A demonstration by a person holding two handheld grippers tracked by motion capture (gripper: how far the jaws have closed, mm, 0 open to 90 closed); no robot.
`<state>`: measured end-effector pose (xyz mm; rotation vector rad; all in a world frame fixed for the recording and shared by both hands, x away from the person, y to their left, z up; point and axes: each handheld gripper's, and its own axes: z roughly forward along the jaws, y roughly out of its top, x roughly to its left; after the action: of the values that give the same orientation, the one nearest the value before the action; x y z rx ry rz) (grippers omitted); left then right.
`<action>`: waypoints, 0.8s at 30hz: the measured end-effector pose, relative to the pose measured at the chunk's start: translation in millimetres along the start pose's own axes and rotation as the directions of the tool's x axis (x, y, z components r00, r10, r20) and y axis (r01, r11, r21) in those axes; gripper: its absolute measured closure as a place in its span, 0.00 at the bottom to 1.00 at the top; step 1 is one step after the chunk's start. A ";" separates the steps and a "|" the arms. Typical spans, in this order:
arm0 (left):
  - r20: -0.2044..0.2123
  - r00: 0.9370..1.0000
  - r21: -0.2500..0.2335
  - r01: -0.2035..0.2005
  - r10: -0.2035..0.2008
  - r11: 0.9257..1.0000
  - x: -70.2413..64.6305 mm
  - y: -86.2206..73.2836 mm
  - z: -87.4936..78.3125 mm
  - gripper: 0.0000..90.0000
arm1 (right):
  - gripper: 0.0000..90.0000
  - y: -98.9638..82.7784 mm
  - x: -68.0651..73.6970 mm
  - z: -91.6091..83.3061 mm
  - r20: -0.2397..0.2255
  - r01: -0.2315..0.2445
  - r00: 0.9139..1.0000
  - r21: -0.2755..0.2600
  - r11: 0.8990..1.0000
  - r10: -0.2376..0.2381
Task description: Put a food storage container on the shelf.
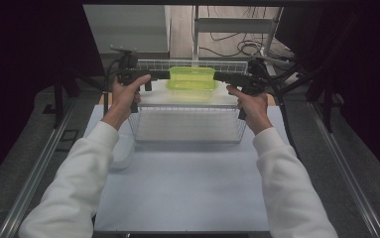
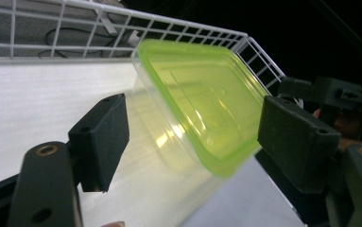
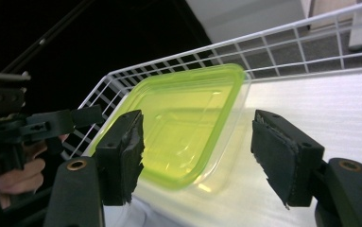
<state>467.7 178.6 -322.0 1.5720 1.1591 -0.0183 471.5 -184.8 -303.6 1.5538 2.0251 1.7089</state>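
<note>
A clear plastic container with a green lid (image 1: 191, 79) sits inside a white wire basket (image 1: 187, 107), near its far wall. My left gripper (image 1: 161, 75) is level at the container's left end and my right gripper (image 1: 221, 76) at its right end. In the left gripper view the lid (image 2: 202, 104) lies ahead between the jaws of my left gripper (image 2: 195, 130), and neither pad touches it. The right gripper view shows the container (image 3: 183, 118) beyond my right gripper (image 3: 202, 146), whose pads stand wide apart and clear of it. Both grippers are open.
The basket stands on a white table sheet (image 1: 187, 183), its front part bare. A pale rounded object (image 1: 120, 151) lies just left of the basket. Metal rails (image 1: 38, 168) run along both table sides. Cables and a frame (image 1: 237, 29) lie beyond the basket.
</note>
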 end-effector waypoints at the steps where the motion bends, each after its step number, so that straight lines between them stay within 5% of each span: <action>1: -0.001 1.000 0.000 -0.011 0.011 1.000 -1.7 -2.9 -3.6 0.27 | 0.38 -0.4 1.9 -4.2 -0.004 0.020 1.000 0.001 1.000 -0.020; 13: -0.004 0.993 0.019 -0.114 0.115 0.993 -17.4 -56.8 -36.6 0.27 | 0.33 -27.5 4.5 -51.4 -0.039 0.189 0.981 0.025 0.982 -0.188; 19: 0.021 0.985 0.029 -0.170 0.170 0.985 -26.2 -89.9 -50.9 0.28 | 0.31 -59.0 5.7 -70.4 -0.052 0.292 0.956 0.039 0.956 -0.290; 24: 0.049 0.984 0.044 -0.173 0.171 0.984 -26.4 -127.6 -58.7 0.28 | 0.30 -87.3 3.9 -82.7 -0.058 0.347 0.937 0.057 0.936 -0.343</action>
<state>337.6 191.7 -379.6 1.7016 0.9908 0.0327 364.5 -228.5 -337.3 1.0932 2.2358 1.5700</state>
